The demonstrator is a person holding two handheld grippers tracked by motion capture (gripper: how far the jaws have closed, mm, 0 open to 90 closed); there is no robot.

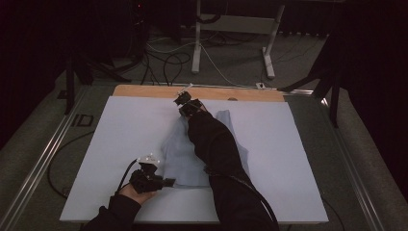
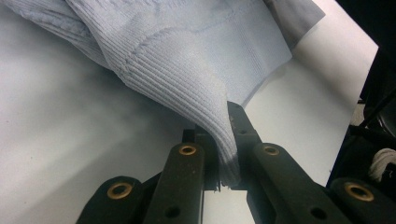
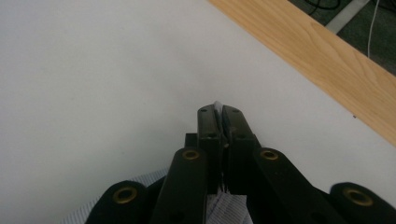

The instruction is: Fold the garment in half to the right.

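A pale blue knit garment point(image 1: 180, 154) lies on the white table cover point(image 1: 120, 144), stretched from near to far. My left gripper point(image 1: 166, 182) is at its near left corner, and in the left gripper view point(image 2: 223, 135) the jaws are shut on the ribbed hem point(image 2: 187, 93), which rises out of them. My right gripper point(image 1: 185, 103) is at the garment's far end. In the right gripper view point(image 3: 219, 114) the jaws are shut, with a thin sliver of fabric at their tips and knit cloth point(image 3: 224, 207) beneath them. A dark sleeve point(image 1: 216, 149) covers the garment's middle.
A bare wooden strip point(image 1: 144, 91) runs along the table's far edge and also crosses the right gripper view as a wooden strip point(image 3: 327, 56). Behind the table are a white desk frame point(image 1: 196, 43), floor cables point(image 1: 168, 57) and dark stands. Metal rails point(image 1: 43, 154) flank the table.
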